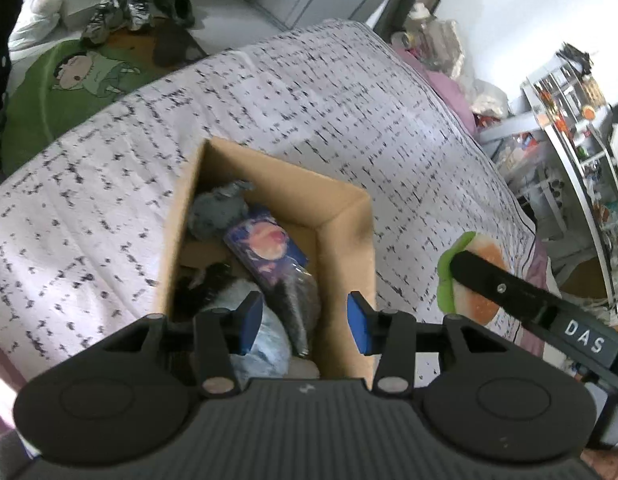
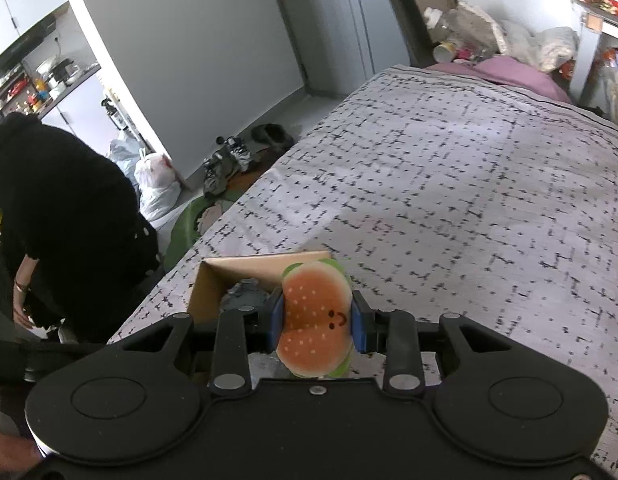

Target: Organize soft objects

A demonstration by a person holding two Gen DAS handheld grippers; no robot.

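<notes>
Covering most of both views: bed [image 2: 449, 184]. Near its edge, open box [image 1: 341, 216] crowded with soft toys [image 1: 265, 248]. Hovering above it, left gripper [image 1: 305, 322], partly open, empty. Squeezing burger plush [image 2: 315, 316] beside box: right gripper [image 2: 315, 322]. Risk: plush bouncing off heaped toys if released carelessly.

Black ribbed claw [image 1: 305, 322] bodies, blue pads [image 2: 357, 322], silver screws, white "DAS" lettering.

Lived-in bedroom of a small home.
I see a bed [image 2: 449, 184] under a speckled cover, sneakers [image 1: 117, 14] and a cartoon rug [image 1: 81, 76] on the floor, cluttered shelves [image 1: 581, 120], and a kitchen counter [image 2: 53, 80] through the doorway.
</notes>
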